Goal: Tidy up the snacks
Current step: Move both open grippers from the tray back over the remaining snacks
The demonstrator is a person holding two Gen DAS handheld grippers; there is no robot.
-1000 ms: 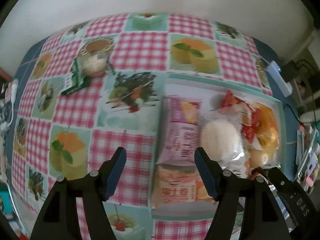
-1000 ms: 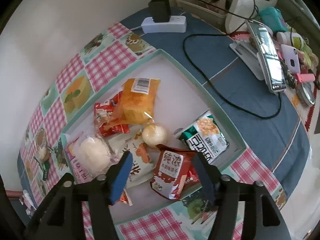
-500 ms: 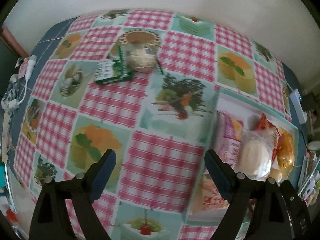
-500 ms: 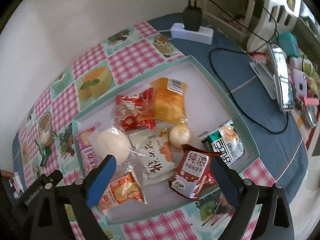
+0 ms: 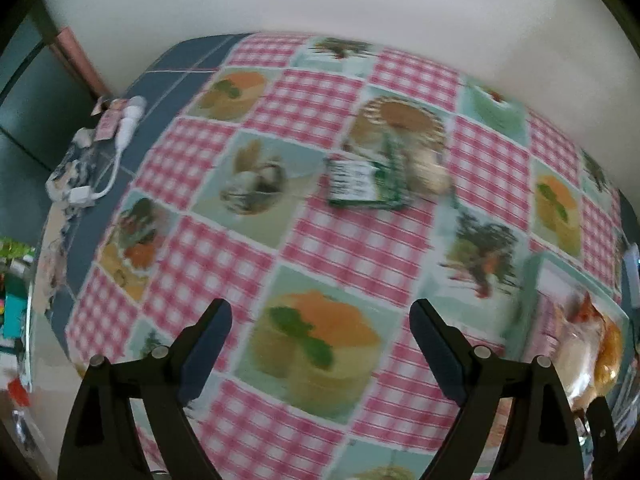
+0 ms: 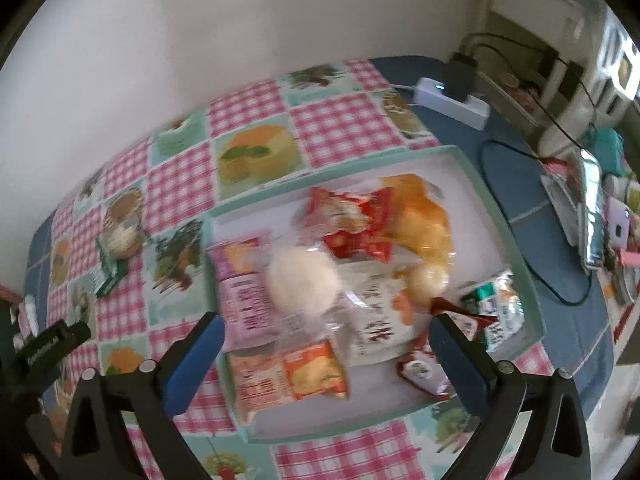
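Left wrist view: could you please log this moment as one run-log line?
left tool: open, empty | green snack packet: outside tray, on tablecloth | right tool: open, over tray

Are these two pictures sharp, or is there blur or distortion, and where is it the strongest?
Left wrist view: motion blur smears the checked pink tablecloth and the green-and-white snack packet, while the gripper's fingers look sharp. Right wrist view: the snacks in the mint-green rimmed tray are blurred, so their print is unreadable. Both views: fisheye distortion bends the table, with dark corners.
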